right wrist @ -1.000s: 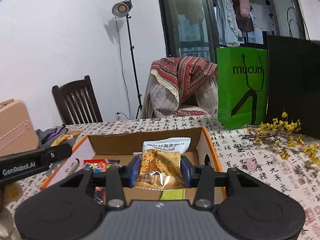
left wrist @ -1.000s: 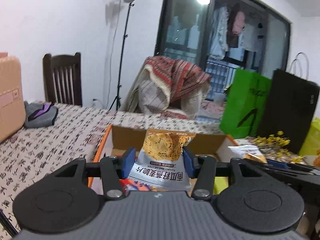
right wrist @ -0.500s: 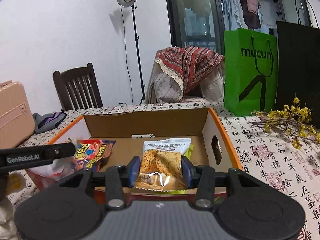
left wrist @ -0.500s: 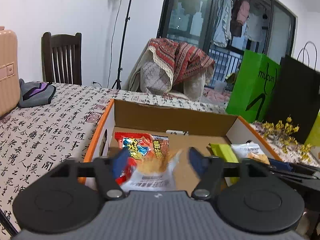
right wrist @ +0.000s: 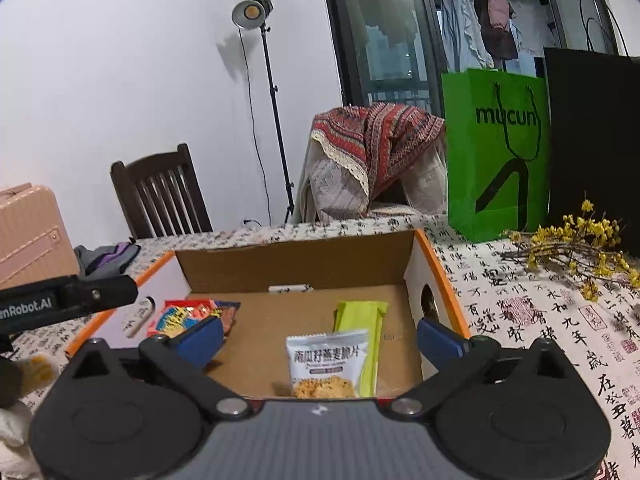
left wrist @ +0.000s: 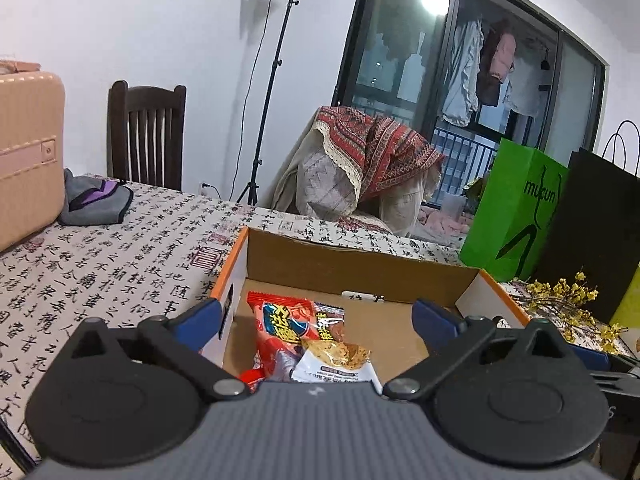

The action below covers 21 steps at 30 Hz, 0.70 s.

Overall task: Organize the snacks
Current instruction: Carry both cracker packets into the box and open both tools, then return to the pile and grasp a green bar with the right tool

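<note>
An open cardboard box (left wrist: 352, 264) with orange edges sits on the table; it also shows in the right wrist view (right wrist: 296, 264). My left gripper (left wrist: 316, 320) is open and empty above the box's left half, over a red snack bag (left wrist: 280, 330) and a white oat-crisp packet (left wrist: 334, 362). My right gripper (right wrist: 320, 334) is open and empty above the box's right half, over another white oat-crisp packet (right wrist: 326, 362) lying on a green bar (right wrist: 362, 318). The red bag (right wrist: 186, 314) shows at the box's left.
The table has a calligraphy-print cloth (left wrist: 100, 264). A pink suitcase (left wrist: 28, 152) and grey pouch (left wrist: 98, 202) stand at left. A green bag (right wrist: 496, 152), a black bag (right wrist: 596, 140) and yellow flower twigs (right wrist: 572, 248) stand at right. Chairs are behind the table.
Both grippers have opened and let go of their oat-crisp packets, which now lie in the box. Both grippers have lifted back a little.
</note>
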Each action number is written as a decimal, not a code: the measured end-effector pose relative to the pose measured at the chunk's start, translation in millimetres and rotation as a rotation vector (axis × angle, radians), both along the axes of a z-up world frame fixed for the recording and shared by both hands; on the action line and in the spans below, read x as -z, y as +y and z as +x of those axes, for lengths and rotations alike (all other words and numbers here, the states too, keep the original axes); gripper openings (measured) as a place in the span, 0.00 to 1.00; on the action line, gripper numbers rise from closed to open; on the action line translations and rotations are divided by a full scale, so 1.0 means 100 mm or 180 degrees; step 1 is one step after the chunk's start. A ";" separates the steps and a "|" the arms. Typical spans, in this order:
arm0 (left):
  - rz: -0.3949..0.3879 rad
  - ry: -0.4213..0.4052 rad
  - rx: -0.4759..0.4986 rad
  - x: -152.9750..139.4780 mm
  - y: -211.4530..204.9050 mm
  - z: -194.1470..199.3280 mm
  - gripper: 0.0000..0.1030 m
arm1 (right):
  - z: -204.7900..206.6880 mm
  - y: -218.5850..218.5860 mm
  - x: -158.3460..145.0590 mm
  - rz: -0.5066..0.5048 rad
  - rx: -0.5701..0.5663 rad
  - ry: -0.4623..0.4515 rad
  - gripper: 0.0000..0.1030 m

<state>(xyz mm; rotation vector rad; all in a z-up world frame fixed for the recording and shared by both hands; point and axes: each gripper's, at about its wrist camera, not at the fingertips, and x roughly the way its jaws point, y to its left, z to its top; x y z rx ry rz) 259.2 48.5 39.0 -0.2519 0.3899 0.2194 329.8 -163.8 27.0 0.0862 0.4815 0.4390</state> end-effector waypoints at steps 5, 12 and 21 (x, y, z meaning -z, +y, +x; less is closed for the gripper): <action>0.0020 0.0001 -0.0014 -0.13 -0.02 -0.11 1.00 | -0.08 0.00 -0.11 -0.0108 0.0036 0.0050 1.00; 0.0075 0.0003 0.0047 -0.23 -0.03 -0.38 1.00 | -0.41 -0.09 -0.31 -0.0144 0.0026 -0.0094 1.00; 0.0076 0.0046 0.0045 -0.20 0.01 -0.78 1.00 | -0.80 -0.19 -0.23 -0.0225 0.0032 0.0028 1.00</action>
